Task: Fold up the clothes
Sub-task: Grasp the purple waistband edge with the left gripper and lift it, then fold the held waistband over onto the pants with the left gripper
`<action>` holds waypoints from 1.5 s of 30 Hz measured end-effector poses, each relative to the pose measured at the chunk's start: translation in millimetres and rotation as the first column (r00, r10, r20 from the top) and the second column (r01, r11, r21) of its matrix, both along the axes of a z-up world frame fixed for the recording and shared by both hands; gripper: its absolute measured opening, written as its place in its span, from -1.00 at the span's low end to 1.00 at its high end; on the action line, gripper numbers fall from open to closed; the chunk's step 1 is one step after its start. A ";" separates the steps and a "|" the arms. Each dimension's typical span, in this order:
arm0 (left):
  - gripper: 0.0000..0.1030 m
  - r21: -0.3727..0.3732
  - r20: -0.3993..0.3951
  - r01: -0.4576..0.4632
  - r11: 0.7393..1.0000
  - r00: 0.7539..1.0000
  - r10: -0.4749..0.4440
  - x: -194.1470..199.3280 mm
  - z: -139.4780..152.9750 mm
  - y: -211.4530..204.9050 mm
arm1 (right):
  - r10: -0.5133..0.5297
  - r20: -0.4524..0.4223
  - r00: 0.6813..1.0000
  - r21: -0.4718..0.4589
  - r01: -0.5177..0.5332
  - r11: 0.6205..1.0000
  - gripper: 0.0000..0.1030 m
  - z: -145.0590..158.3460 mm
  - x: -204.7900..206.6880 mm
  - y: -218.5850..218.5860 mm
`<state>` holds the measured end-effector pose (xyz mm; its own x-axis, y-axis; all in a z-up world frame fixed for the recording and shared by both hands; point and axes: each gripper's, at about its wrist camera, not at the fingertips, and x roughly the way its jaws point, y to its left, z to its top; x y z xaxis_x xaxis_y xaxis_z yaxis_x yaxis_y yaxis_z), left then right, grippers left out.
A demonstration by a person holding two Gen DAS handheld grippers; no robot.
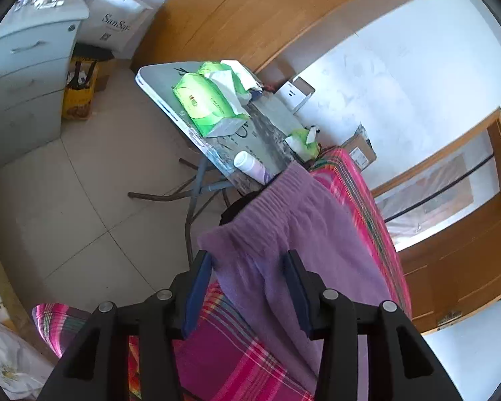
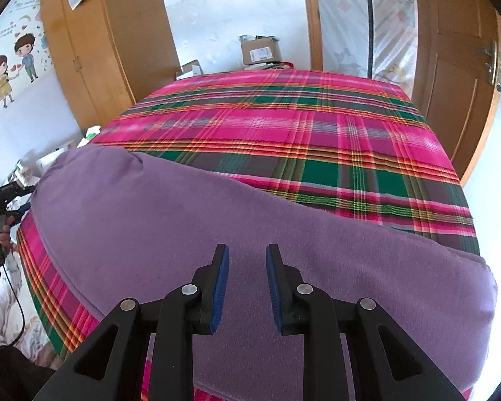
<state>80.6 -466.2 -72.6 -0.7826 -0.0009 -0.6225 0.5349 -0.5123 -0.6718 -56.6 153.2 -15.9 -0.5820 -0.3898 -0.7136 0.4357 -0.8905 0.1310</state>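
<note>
Purple garment (image 2: pixel 217 227) lies spread across the near side of the plaid bed (image 2: pixel 317 127), waistband end at the bed's edge nearest the side table (image 1: pixel 270 113). Left gripper (image 1: pixel 247 267) spread, fingers straddling the garment edge, not pinching. Right gripper (image 2: pixel 247 260) spread, above mid-cloth, holding nothing. Could be laid flat for a fold or already folded once; can't tell. For a clean fold, I'd judge: pinch matching corners, keep edges aligned, avoid snagging the sheet.
</note>
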 end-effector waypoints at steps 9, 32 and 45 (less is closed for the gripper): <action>-0.10 0.086 -0.044 -0.013 0.996 0.999 0.017 2.0 -8.8 1.7 | 0.020 0.003 1.000 -0.003 -0.020 1.000 -0.54 -1.8 -1.6 -3.4; -0.60 0.028 -0.075 -0.084 0.996 0.994 0.085 -12.9 5.7 4.5 | 0.018 0.012 1.000 -0.010 -0.018 1.000 -0.54 -3.5 -0.6 -2.9; -0.66 -0.244 -0.166 0.074 0.967 0.979 -0.117 -35.4 99.2 57.4 | 0.021 0.019 1.000 -0.027 -0.020 0.999 -0.54 -5.6 -0.2 -3.7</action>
<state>45.2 -408.8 26.6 -0.8839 -0.0508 -0.4649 0.3591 -0.7104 -0.6053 -56.9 149.5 -21.5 -0.5599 -0.4205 -0.7139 0.4512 -0.8774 0.1630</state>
